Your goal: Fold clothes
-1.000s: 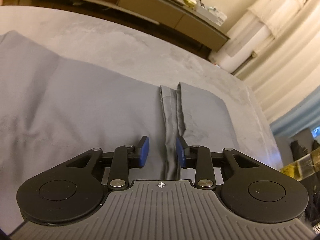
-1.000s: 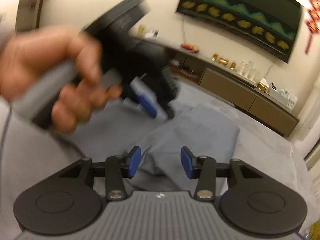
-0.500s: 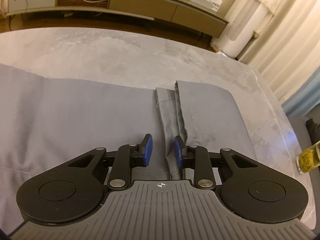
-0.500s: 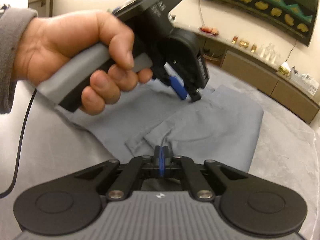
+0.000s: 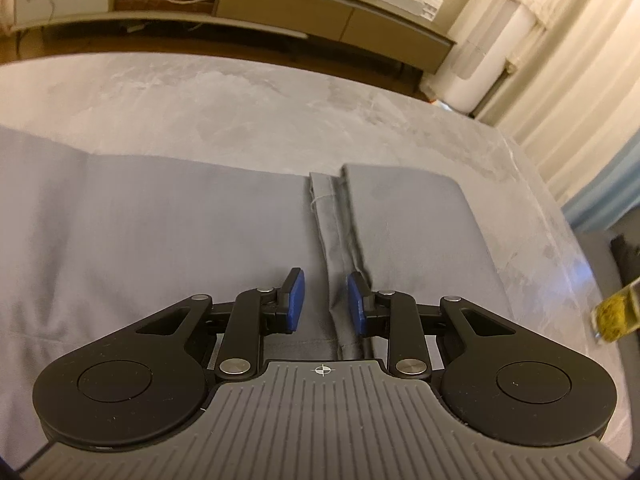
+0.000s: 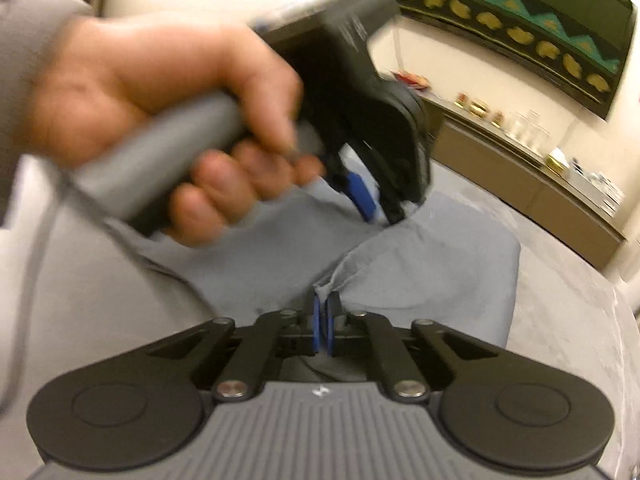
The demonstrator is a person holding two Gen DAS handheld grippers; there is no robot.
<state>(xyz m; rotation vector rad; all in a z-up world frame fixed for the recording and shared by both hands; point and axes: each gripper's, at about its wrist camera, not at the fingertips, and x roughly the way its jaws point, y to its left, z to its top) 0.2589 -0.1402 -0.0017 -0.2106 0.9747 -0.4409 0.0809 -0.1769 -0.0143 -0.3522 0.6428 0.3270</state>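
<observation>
I see the grey garment (image 5: 168,240) spread flat on the grey bed (image 5: 280,104). My right tongs (image 6: 323,322) have just clamped shut on a raised fabric edge. My left tongs (image 5: 323,300) stand apart astride a hem, pads not pressing.

- Bare grey velvety bed surface (image 5: 248,96) lies open beyond the flat grey-blue garment (image 5: 168,216).
- From the right wrist view, the person's left hand (image 6: 160,96) and left claw (image 6: 376,208) crowd the garment's upper left.
</observation>
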